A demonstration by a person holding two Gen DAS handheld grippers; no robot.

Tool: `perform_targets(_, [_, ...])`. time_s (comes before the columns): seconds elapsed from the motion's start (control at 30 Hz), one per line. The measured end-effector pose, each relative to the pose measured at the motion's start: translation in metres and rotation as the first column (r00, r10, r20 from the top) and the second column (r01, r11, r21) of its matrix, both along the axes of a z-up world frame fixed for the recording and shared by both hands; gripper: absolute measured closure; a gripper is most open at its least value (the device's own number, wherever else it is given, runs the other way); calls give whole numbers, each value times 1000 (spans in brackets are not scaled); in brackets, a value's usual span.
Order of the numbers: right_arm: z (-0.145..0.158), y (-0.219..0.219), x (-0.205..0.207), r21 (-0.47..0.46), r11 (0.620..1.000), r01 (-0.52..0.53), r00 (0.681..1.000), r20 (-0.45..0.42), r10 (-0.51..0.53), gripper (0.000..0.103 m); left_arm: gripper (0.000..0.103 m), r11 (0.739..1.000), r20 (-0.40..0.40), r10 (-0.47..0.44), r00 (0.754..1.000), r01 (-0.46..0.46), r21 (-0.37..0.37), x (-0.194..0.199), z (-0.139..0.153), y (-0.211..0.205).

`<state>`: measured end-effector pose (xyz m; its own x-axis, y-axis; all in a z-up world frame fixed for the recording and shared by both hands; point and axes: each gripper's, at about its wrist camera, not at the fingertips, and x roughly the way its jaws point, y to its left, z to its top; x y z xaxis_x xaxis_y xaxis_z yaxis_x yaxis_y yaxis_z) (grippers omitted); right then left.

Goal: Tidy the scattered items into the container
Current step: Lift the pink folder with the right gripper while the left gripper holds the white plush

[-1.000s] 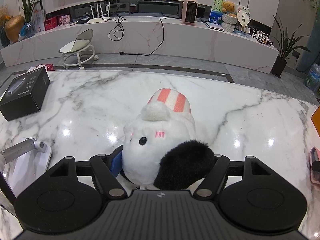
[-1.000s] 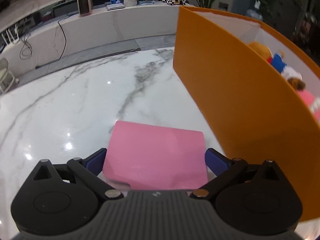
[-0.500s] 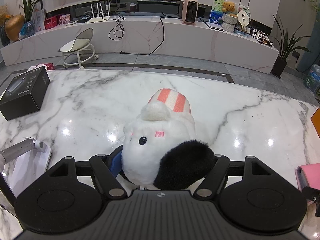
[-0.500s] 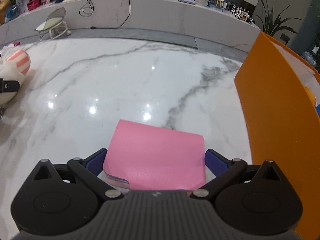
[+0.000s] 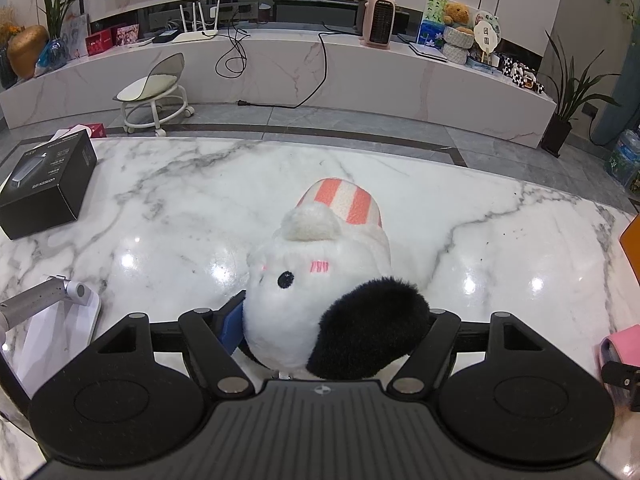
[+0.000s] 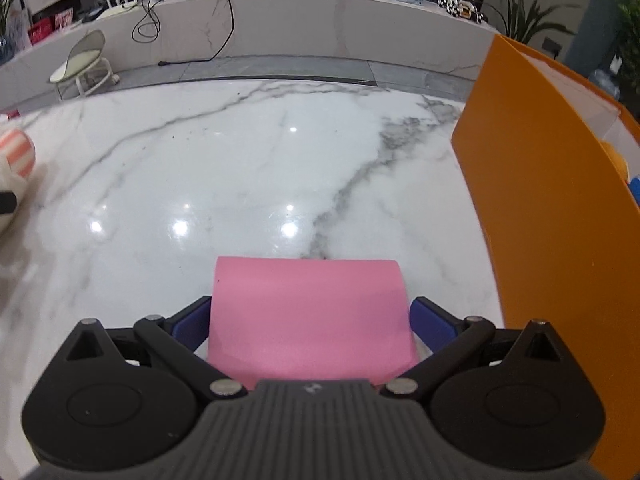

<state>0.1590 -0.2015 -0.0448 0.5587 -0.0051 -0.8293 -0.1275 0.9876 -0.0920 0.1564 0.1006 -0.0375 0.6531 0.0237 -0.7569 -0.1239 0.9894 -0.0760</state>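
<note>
Left gripper (image 5: 334, 320) clamps a plush toy (image 5: 320, 280), right gripper (image 6: 310, 320) a pink pad (image 6: 310, 316); either may snag the orange bin (image 6: 540, 200) wall.

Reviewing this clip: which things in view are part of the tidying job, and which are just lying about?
Job:
plush toy, between the left gripper fingers
pink pad, between the right gripper fingers
orange container, toys already inside

Lying about:
black box on the marble table
white stand
stool, heater, plants on the floor beyond

Marble table (image 5: 168, 216), long white wall bench (image 5: 360, 76)
</note>
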Motion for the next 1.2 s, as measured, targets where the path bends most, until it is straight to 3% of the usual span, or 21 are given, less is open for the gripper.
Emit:
perform_targets(0.23, [1, 7, -7, -106, 987, -118, 991, 53, 124, 0, 19, 1000, -2, 0, 1000, 0, -8, 0, 0, 2])
perform_targets(0.53, [-2, -8, 4, -17, 999, -48, 999, 9, 48, 0, 19, 1000, -2, -1, 1000, 1, -1, 0, 0, 0])
perform_targets(0.67, [-7, -23, 16, 75, 996, -50, 998, -37, 53, 0, 19, 1000, -3, -8, 1000, 8, 6, 0, -1, -1])
perform_targets(0.93, [-7, -25, 23, 74, 996, -44, 996, -78, 50, 0, 22, 1000, -3, -10, 1000, 10, -8, -1, -1, 4])
perform_targets(1.2, [-1, -22, 21, 97, 993, -74, 991, -105, 84, 1, 27, 997, 15, 27, 1000, -26, -67, -2, 8, 9])
